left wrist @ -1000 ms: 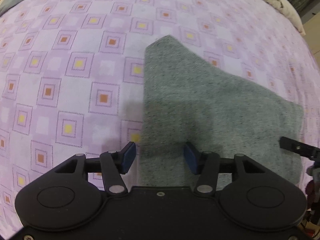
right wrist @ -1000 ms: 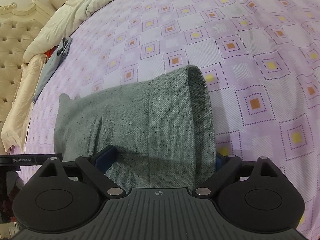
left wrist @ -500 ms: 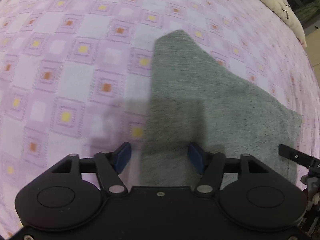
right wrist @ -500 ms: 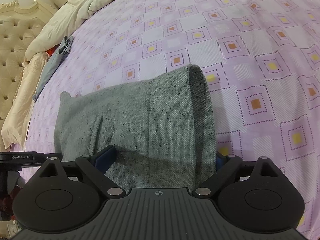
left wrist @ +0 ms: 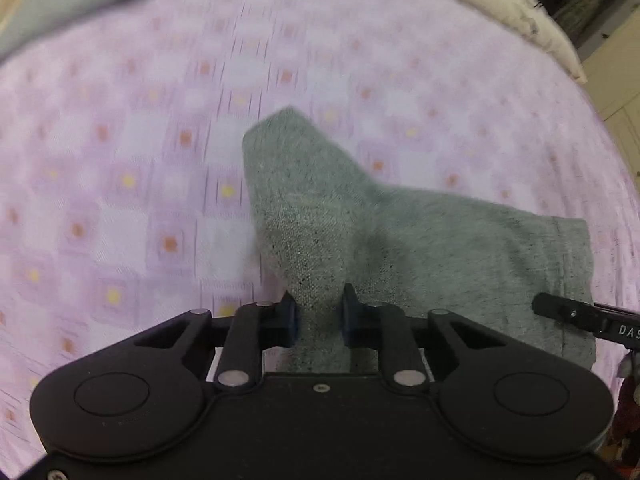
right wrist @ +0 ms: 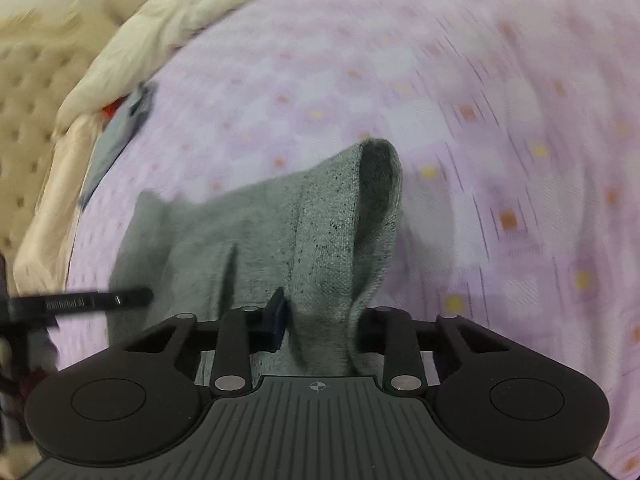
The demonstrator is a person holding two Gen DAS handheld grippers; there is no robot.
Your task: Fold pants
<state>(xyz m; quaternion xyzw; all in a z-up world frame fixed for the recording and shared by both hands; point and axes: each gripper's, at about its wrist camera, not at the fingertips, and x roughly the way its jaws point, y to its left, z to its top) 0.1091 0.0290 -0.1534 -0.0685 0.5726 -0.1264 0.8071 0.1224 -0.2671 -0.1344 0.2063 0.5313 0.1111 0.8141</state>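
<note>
On the bed [left wrist: 120,184], mid-sheet: left gripper [left wrist: 318,316] and right gripper [right wrist: 318,316] both closing, each pinching a raised fold of the pants [left wrist: 440,240].

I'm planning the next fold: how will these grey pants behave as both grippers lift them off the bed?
The grey pants are probably floppy: the cloth tents between the closing jaws of the left gripper and right gripper and sags elsewhere. Likely light. The woven texture suggests they won't slip easily.
</note>
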